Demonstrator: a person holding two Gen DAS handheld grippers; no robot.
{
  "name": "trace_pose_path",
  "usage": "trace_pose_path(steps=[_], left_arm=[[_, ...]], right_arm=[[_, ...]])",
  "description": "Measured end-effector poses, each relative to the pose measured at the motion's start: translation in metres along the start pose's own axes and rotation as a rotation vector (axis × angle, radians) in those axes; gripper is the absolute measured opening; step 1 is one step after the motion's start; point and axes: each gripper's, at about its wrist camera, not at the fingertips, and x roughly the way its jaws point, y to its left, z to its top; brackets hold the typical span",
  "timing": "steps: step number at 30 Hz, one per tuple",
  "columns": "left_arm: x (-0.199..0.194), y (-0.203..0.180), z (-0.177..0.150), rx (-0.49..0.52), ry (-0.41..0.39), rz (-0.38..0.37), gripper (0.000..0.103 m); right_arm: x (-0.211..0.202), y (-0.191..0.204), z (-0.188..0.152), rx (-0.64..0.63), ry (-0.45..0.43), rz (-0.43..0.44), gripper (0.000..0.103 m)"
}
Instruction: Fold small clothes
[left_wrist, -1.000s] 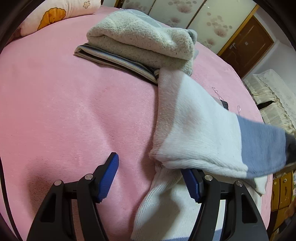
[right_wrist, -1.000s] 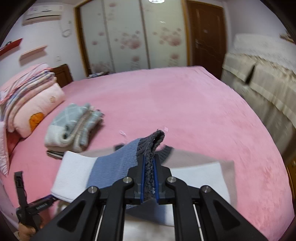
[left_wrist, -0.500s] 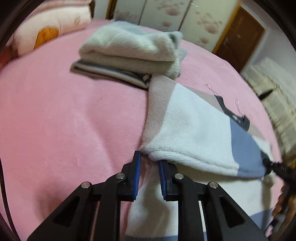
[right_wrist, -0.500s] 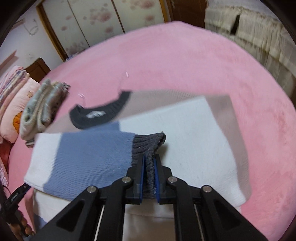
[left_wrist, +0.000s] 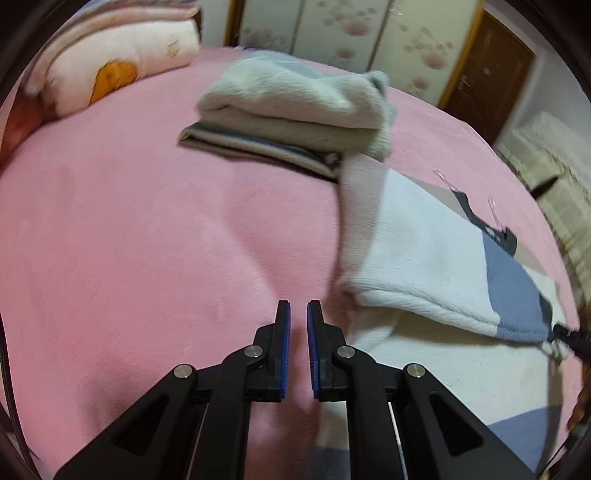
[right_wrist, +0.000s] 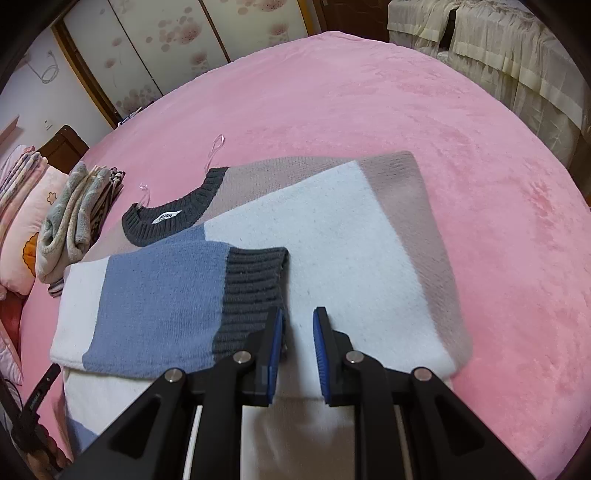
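So sleeve (right_wrist: 177, 299) lies folded across sweater (right_wrist: 332, 240) on bed (right_wrist: 369, 92). Right gripper (right_wrist: 298, 332) jaws opening, empty; left gripper (left_wrist: 298, 325) pinched closed, empty (body fold left).

The left gripper (left_wrist: 298, 314) is pointing steeply downward, its jaws closed with nothing between them. The right gripper (right_wrist: 298, 326) is angling downward too, its jaws opening, empty.

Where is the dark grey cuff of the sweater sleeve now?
In the right wrist view, the cuff lies flat on the sweater's white panel, just left of the opening right gripper.
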Motion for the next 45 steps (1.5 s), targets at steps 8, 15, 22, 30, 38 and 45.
trace_pose_path(steps=[8,15,22,30,38,45], left_arm=[[-0.009,-0.003,0.008,-0.027,0.004,-0.052,0.009],[-0.009,-0.061,0.022,0.117,-0.059,-0.116,0.023],[0.027,-0.1,0.03,0.203,-0.019,-0.101,0.024],[0.064,-0.102,0.023,0.222,0.046,-0.072,0.024],[0.063,-0.089,0.022,0.236,0.046,-0.117,0.024],[0.026,-0.087,0.024,0.207,0.019,-0.109,0.063]], right_arm=[[-0.02,0.001,-0.005,0.019,-0.037,0.021,0.017],[-0.035,0.008,0.001,0.017,-0.091,0.048,0.017],[-0.018,0.041,0.004,-0.068,-0.074,0.068,0.017],[0.031,0.063,0.002,-0.136,-0.005,0.048,0.013],[0.028,0.031,-0.001,-0.055,-0.009,0.078,0.0],[-0.005,0.021,-0.007,-0.036,-0.02,0.068,0.0]])
